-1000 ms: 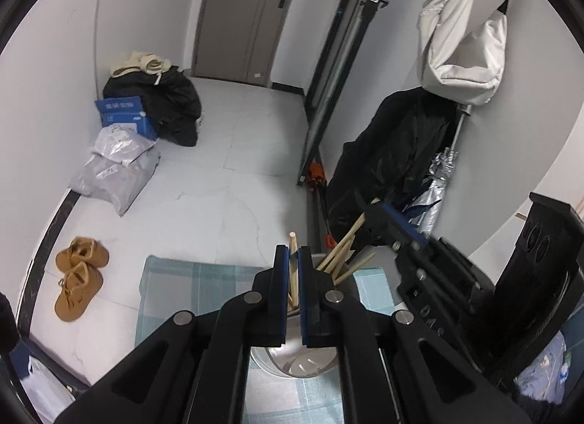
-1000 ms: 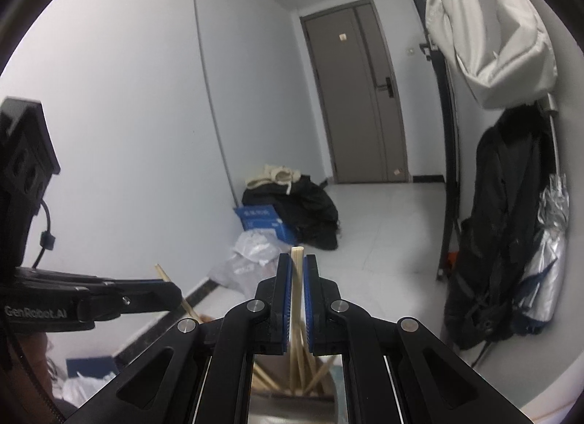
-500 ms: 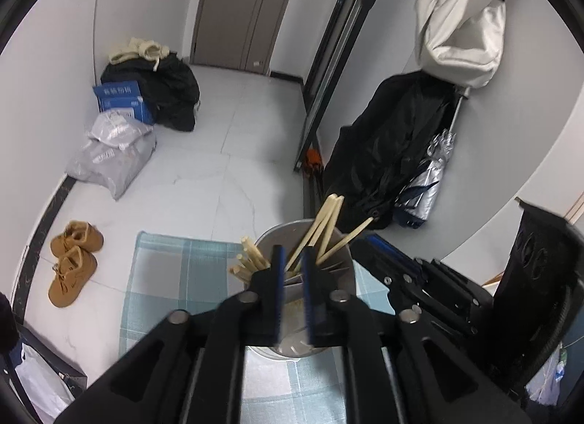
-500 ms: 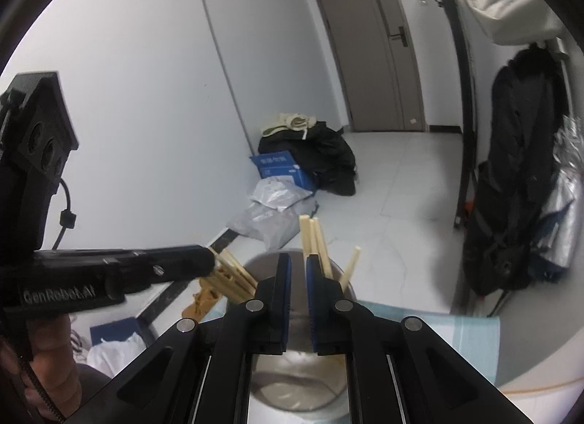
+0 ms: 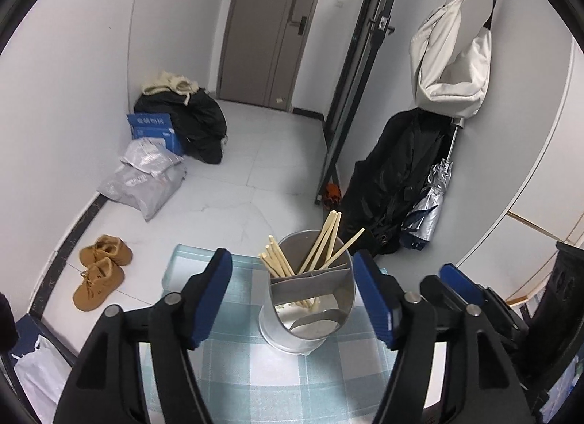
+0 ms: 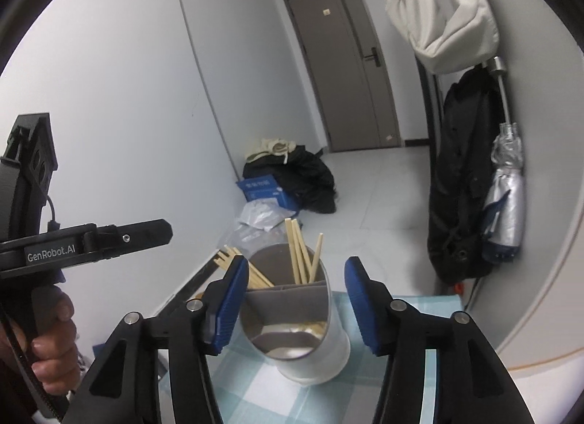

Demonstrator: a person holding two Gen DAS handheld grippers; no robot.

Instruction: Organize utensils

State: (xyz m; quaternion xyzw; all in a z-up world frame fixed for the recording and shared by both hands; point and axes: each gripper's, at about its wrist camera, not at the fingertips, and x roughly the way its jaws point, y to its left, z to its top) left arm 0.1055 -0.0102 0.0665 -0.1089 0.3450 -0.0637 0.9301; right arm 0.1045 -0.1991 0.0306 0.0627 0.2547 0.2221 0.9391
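A round metal utensil holder (image 5: 292,332) with grey dividers stands on a blue checked cloth (image 5: 255,369). Several wooden chopsticks (image 5: 325,241) stand in its far compartments, and they show in the right wrist view too (image 6: 297,256). My left gripper (image 5: 292,296) is open and empty, its blue pads either side of the holder. My right gripper (image 6: 294,300) is open and empty, straddling the same holder (image 6: 310,354). The right gripper shows at the left wrist view's right edge (image 5: 460,285), and the left gripper shows at the right wrist view's left edge (image 6: 109,237).
The cloth covers a small table above a white tiled floor. Brown shoes (image 5: 100,267), grey parcels (image 5: 146,179), a blue box (image 5: 153,128) and dark clothes lie along the left wall. A black coat (image 5: 398,183) and a silver umbrella (image 5: 430,201) hang at the right.
Both grippers were shut on chopsticks a second ago. They lowered them into the holder, then opened and drew back. The chopsticks now stand in the holder.
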